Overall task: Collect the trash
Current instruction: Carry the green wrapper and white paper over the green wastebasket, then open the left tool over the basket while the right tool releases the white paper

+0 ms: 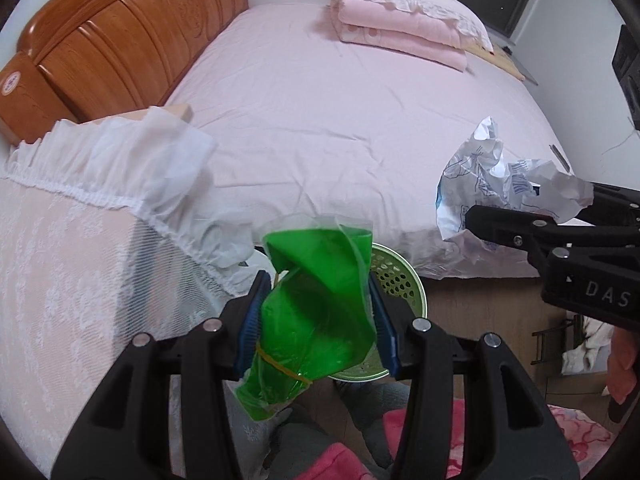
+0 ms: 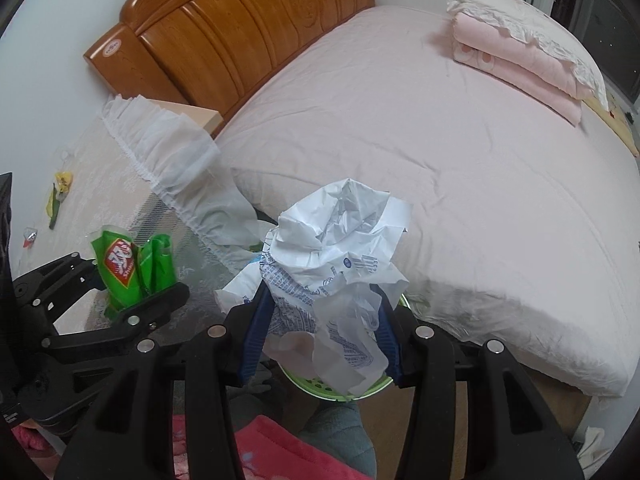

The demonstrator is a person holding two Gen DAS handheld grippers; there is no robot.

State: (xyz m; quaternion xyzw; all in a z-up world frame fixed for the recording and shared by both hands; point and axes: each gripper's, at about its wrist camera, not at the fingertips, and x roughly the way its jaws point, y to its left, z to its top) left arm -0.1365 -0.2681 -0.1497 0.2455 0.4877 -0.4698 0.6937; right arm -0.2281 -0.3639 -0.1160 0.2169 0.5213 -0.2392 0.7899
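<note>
My left gripper [image 1: 316, 312] is shut on a crumpled green plastic packet [image 1: 316, 304] bound with a rubber band. It hangs just above a green perforated bin [image 1: 400, 280] on the floor beside the bed. My right gripper [image 2: 322, 322] is shut on a crumpled white plastic bag with blue print [image 2: 340, 248], held over the same green bin [image 2: 336, 390]. In the left wrist view the right gripper [image 1: 516, 220] and its white bag [image 1: 488, 176] show at the right. In the right wrist view the left gripper [image 2: 132, 288] with the green packet [image 2: 128, 264] shows at the left.
A bed with a pink sheet [image 1: 340, 120] and folded pink quilt [image 1: 404, 28] fills the far side, with a wooden headboard [image 2: 248, 32]. A lace-covered table [image 2: 80, 200] at the left carries small scraps of yellow and green trash [image 2: 60, 192]. A person's legs in pink and grey show below.
</note>
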